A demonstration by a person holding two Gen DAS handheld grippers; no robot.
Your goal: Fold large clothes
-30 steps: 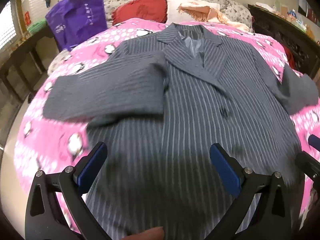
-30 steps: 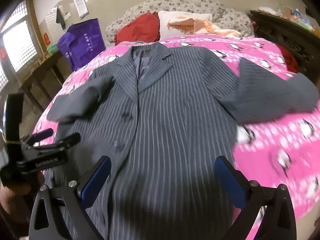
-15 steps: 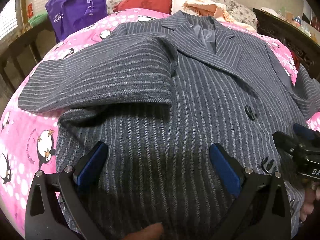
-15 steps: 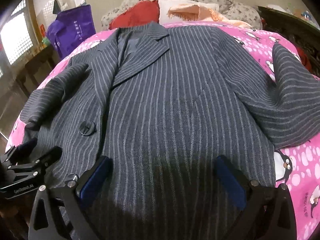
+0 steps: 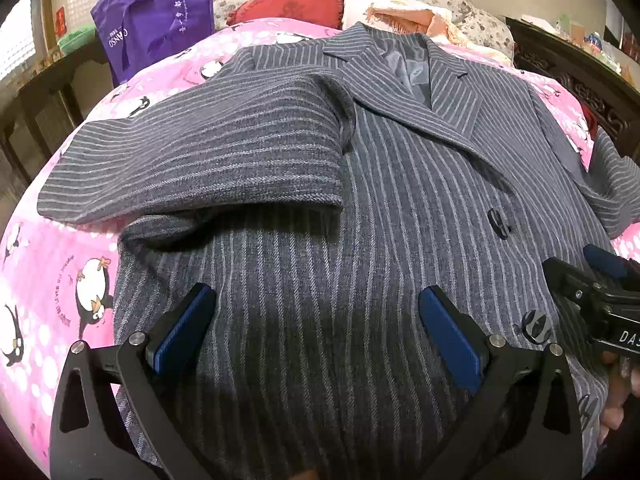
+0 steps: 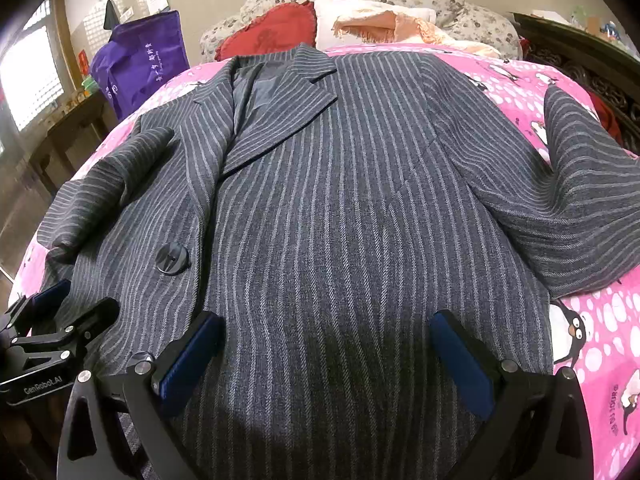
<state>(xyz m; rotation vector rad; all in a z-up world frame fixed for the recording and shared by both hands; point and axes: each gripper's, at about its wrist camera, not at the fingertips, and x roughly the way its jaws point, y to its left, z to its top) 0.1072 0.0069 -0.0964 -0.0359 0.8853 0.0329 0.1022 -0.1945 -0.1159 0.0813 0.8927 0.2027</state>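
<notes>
Both tongs [image 5: 316, 328] [image 6: 326, 344] now hover lower, nearer the blazer [image 6: 340, 200], gaping.

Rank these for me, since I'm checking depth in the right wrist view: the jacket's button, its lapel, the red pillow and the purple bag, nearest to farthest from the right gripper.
1. Button, just left of the right gripper.
2. Lapel, mid-bed, left of centre.
3. Red pillow and purple bag, both beyond the jacket; too close to call.
</notes>
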